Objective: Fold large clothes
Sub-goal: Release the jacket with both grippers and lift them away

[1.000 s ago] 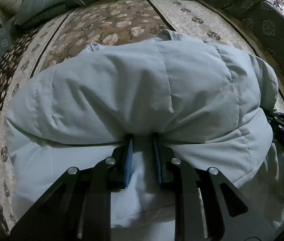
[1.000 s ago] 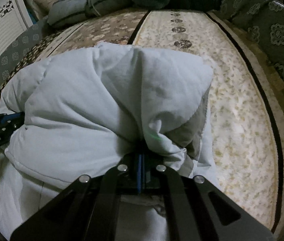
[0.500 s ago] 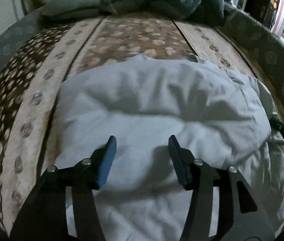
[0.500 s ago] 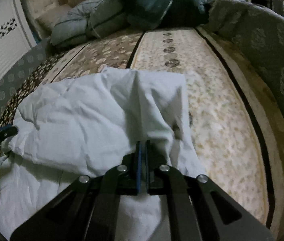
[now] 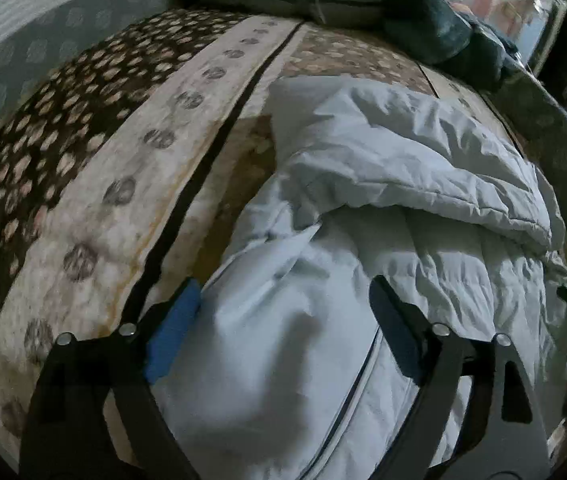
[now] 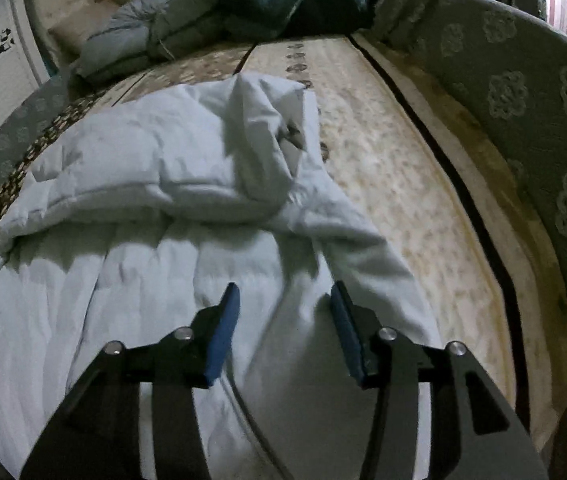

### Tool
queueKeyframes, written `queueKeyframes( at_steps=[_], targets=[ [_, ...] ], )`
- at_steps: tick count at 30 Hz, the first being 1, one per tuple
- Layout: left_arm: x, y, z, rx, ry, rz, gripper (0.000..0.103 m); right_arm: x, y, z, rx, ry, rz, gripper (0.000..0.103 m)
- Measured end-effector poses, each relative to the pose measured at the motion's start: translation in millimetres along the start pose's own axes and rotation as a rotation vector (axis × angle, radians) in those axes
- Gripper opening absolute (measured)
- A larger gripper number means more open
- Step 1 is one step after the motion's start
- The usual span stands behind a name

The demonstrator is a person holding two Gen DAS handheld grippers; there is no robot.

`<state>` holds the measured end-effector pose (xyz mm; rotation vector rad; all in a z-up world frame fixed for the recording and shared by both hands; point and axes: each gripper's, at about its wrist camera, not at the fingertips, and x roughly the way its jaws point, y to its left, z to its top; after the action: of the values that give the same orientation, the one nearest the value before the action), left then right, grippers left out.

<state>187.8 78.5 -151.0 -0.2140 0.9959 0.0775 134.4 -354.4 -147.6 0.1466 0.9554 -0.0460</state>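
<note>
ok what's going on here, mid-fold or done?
Mid-fold. A person with a gripper in each hand is folding a pale blue padded jacket on a patterned bed cover. One part already lies doubled over the rest. The left gripper and right gripper are both opening above the fabric, with nothing pinched. A pile of darker folded bedding sits at the far end.

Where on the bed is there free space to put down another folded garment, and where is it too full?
Free: the cream strip of bedspread between the pale jacket and the green edge cushion, and the spotted strip on the jacket's other side. Crowded: the far end, under the pile of dark coats. The opening left gripper and right gripper hover over the jacket, pressing nothing.
</note>
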Motion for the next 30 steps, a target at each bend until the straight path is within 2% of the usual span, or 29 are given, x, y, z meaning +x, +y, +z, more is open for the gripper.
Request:
queueKeyframes(
  at_steps=[2, 6, 10, 16, 24, 30],
  targets=[
    [-5, 7, -9, -0.025, -0.002, -0.007, 0.092, -11, -1, -8, 0.009, -0.011, -0.007, 0.058],
    [-10, 11, -30, -0.030, 0.001, 0.008, 0.093, -34, -2, -35, 0.031, -0.055, -0.013, 0.066],
    [-17, 12, -41, -0.002, -0.005, 0.044, 0.093, -43, -3, -60, 0.038, -0.065, -0.024, 0.067],
    [-20, 8, -52, 0.025, -0.013, 0.059, 0.098, -51, -2, -87, 0.030, -0.089, -0.042, 0.067],
    [-23, 0, -61, 0.068, -0.032, 0.108, 0.099, -62, -5, -99, 0.058, -0.139, -0.024, 0.068],
    [-29, -2, -62, 0.071, -0.032, 0.101, 0.099, -70, -4, -99, 0.039, -0.155, -0.033, 0.068]
  ],
)
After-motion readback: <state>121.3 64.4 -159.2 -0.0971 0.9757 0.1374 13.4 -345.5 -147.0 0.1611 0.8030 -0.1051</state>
